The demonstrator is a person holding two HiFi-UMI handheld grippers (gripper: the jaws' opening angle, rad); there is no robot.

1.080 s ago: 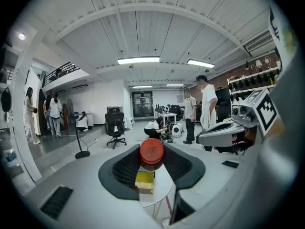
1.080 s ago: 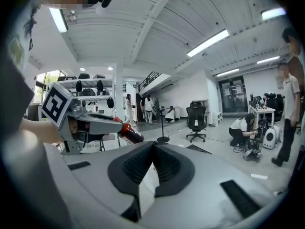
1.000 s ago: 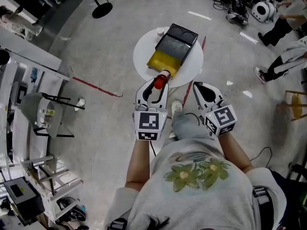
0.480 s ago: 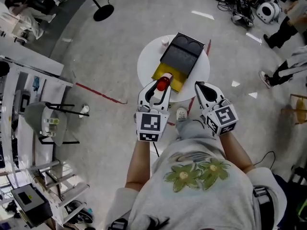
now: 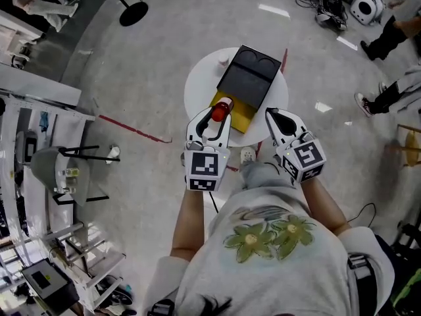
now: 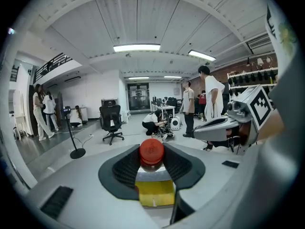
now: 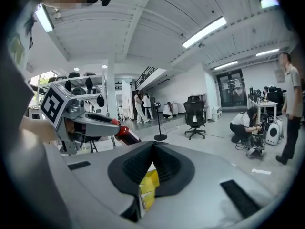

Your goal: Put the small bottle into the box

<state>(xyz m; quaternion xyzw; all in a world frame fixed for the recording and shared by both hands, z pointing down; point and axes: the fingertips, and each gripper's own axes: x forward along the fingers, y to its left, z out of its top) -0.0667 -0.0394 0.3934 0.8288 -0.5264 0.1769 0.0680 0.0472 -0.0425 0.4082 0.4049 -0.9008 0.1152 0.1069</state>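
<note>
The small bottle (image 5: pixel 221 109) has a red cap (image 6: pixel 151 151), and my left gripper (image 5: pixel 220 112) is shut on it. It hangs at the near edge of the yellow box (image 5: pixel 239 113), whose black lid (image 5: pixel 249 78) stands open on the far side. The box rests on a round white table (image 5: pixel 197 87). In the left gripper view the yellow box (image 6: pixel 154 192) lies just below the jaws. My right gripper (image 5: pixel 270 114) is shut with nothing in it, to the right of the box's near corner. In the right gripper view I see the left gripper (image 7: pixel 125 133) holding the bottle at the left.
A small white object (image 5: pixel 223 60) sits on the table's far side. A red tape line (image 5: pixel 128 128) crosses the floor. Metal shelving (image 5: pixel 39 143) stands at the left. People (image 5: pixel 388 38) and equipment are at the far right, and a stand base (image 5: pixel 133 12) is at the upper left.
Both grippers have come closer to the table. The bottle now hangs at the yellow box's near edge instead of short of it. Neither grip has changed.
</note>
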